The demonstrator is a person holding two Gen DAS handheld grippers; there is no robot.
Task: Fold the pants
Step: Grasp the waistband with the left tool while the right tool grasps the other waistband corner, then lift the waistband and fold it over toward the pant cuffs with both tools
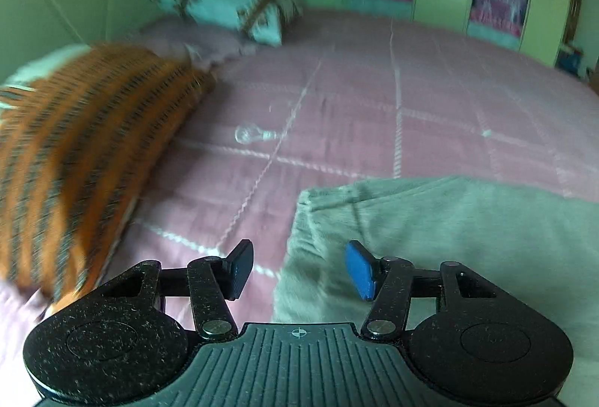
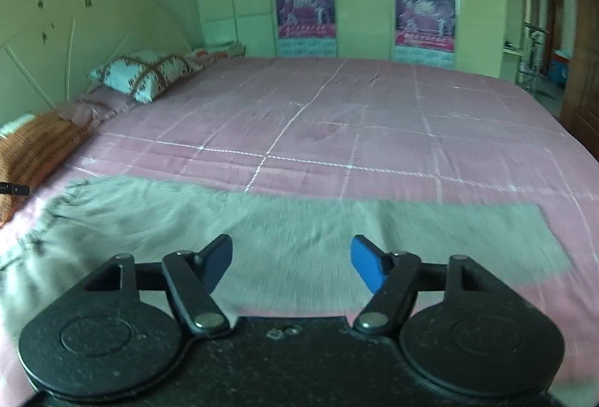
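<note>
1. Grey soft-fabric pants (image 2: 299, 231) lie flat across the near side of the pink quilted bedspread with white grid stitching (image 2: 337, 115); long axis runs left-right in the right wrist view.
2. Waistband end (image 1: 310, 204) sits left, gathered; leg hem edge (image 2: 543, 219) sits right, straight-cut.
3. Left gripper (image 1: 299, 268): jaws spread wide, holding nothing, above the waistband corner, one pad over pants, one over bedspread.
4. Right gripper (image 2: 290, 264): jaws apart, holding nothing, over the mid-leg near edge.
5. Orange-and-black striped cushion (image 1: 75, 152) sits just left of the waistband.
6. Clear glass light bulb (image 1: 249, 134) lies on the bedspread beyond the waistband, well apart.
7. Far half of the bedspread is bare fabric up to the patterned white pillow (image 2: 142, 73).
</note>
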